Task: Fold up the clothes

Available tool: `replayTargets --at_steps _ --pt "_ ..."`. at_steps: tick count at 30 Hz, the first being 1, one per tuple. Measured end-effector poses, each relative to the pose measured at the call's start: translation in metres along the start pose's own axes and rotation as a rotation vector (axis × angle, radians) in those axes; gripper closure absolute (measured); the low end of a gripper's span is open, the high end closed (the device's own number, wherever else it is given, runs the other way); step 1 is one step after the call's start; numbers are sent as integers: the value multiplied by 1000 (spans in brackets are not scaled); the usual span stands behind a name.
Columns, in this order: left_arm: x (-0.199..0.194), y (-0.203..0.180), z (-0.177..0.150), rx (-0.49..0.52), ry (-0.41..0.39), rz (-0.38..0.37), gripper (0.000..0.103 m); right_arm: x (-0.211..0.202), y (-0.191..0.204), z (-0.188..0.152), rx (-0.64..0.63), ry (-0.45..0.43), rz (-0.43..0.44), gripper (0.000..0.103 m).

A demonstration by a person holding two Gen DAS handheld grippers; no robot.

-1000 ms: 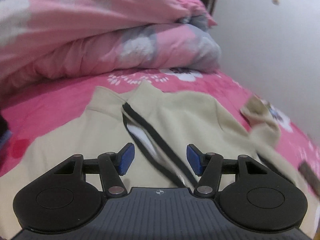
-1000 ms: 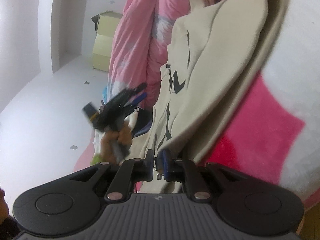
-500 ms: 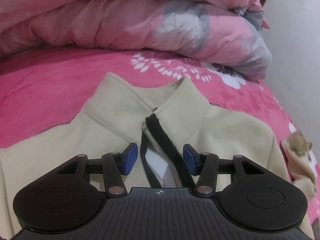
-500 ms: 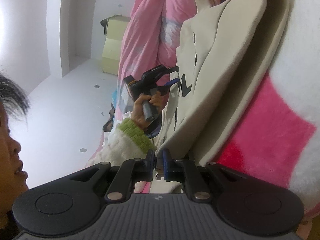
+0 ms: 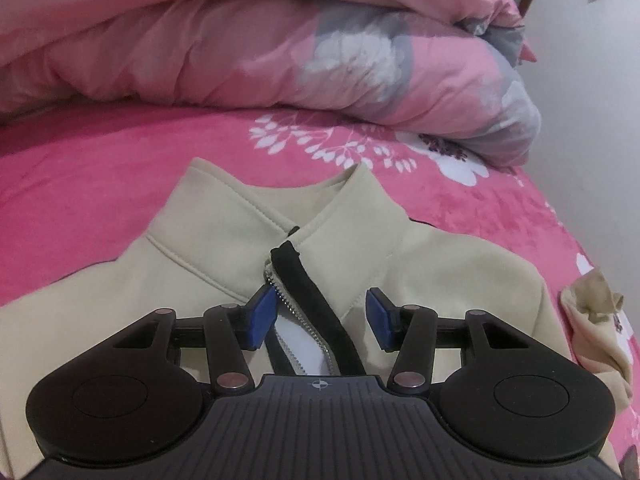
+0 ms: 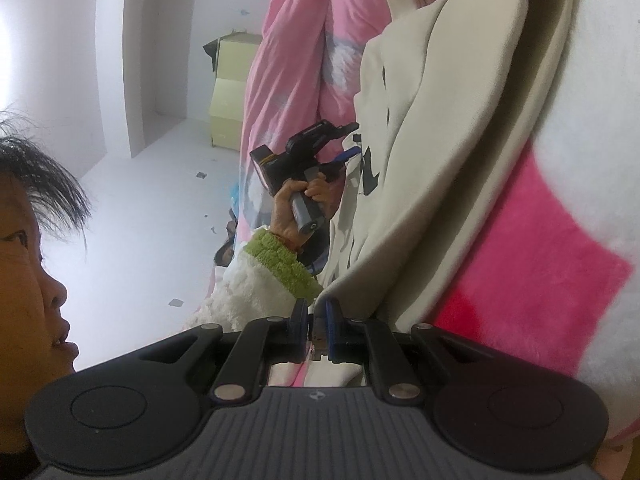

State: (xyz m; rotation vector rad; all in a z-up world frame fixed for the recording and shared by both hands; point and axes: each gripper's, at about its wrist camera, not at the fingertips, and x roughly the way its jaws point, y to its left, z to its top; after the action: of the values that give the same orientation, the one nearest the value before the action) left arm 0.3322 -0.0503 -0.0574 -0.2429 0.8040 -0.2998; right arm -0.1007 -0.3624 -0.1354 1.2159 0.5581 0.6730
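On the pink bed [image 5: 100,184], below the quilt [image 5: 280,48], lies the beige jacket [image 5: 200,240], soft and limp. Left gripper [image 5: 322,314] half-open, just narrowed, astride the zipper [image 5: 296,280]; right gripper [image 6: 316,322] pinches its hem; better grip seams.

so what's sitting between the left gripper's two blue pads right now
In the left wrist view, the beige jacket's black zipper placket and part-open zipper teeth lie between the left gripper's pads; the pads stand apart.

Jacket [image 5: 440,264] lower body behind left hand-held gripper [image 5: 322,314].
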Motion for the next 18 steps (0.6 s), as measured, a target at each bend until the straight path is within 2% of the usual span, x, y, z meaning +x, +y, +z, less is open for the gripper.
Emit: replayTargets --at_steps 3,5,7,9,16,18 --pt "3 0 2 -11 -24 10 58 -1 1 -1 -3 -2 -3 94" --pt "5 -1 3 -12 -34 22 71 -2 1 -2 -4 -3 -5 94" --pt "6 -2 3 2 -45 35 95 -2 1 -3 -5 -4 -4 94" --pt "4 -3 2 12 -61 45 102 -3 1 -4 -11 -5 -4 94" --pt "-23 -11 14 64 -204 86 103 -4 6 -5 -44 -10 -12 95" --pt "-26 -9 21 57 -198 76 103 -4 7 -5 -50 -9 -12 95"
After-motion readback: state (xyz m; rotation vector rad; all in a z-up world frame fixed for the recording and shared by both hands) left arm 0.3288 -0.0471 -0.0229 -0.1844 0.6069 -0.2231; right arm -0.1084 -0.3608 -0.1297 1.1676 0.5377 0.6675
